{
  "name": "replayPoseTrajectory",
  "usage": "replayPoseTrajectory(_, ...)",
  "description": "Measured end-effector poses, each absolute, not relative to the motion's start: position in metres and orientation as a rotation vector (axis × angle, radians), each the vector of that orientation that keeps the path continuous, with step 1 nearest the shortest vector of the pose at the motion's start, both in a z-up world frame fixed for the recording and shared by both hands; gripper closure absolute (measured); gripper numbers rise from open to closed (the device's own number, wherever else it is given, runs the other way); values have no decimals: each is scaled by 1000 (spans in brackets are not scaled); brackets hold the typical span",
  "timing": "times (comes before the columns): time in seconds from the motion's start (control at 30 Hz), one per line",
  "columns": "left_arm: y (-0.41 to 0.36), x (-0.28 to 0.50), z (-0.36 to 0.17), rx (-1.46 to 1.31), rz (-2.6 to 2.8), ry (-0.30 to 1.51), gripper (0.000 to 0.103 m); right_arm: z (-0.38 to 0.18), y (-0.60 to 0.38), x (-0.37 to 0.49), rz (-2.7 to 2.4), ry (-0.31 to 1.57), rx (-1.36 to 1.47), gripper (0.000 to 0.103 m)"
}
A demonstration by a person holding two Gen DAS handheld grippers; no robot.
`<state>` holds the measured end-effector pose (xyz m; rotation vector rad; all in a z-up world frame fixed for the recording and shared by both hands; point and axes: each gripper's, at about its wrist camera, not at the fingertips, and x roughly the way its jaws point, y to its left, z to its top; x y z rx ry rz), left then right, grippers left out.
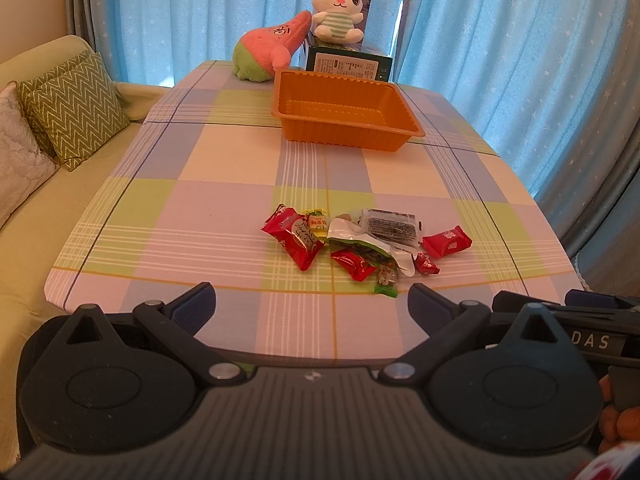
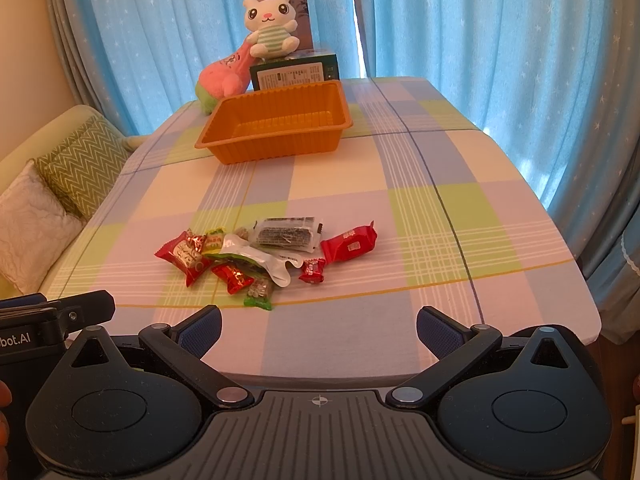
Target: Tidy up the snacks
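We see a table [image 1: 240,168] under a checked cloth; far on it stands an orange tray [image 1: 344,110], with nothing in it; near our edge lies a heap of snacks [image 1: 360,244], well apart from the tray; our left tongs [image 1: 312,304] and right tongs [image 2: 319,326] hover before the heap, both spread wide, gripping nothing.

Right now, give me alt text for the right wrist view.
A pile of wrapped snacks lies on a plaid-clothed table, just ahead of the open, empty right tool. Farther back sits an empty orange tray, with two plush toys and a box behind it.
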<state>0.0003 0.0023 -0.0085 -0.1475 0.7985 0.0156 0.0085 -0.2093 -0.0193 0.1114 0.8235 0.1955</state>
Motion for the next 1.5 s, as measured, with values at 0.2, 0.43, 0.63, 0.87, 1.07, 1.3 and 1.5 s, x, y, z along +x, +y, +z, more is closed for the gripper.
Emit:
replayPoseTrajectory(0.2,2,3,-12,-142,11,804,2,-23,-210,9,194,828,113,0)
replayPoseTrajectory(0.43,4,11,-21,-138,5,817,5,-33,-212,19,184,823,115,0)
replayPoseTrajectory(0.63,9,29,-37,-156,8,847,9,-45,-215,32,187,834,124,1)
replayPoseTrajectory(0.87,21,61,-54,-210,41,860,15,-59,-213,53,195,837,136,4)
replayPoseTrajectory(1.07,28,89,-73,-257,63,873,23,-76,-209,73,214,863,153,14)
replayPoseTrajectory(1.3,32,120,-94,-331,70,871,43,-91,-208,93,206,879,179,15)
replayPoseTrajectory(1.5,32,137,-109,-359,78,872,56,-103,-204,106,219,888,185,15)
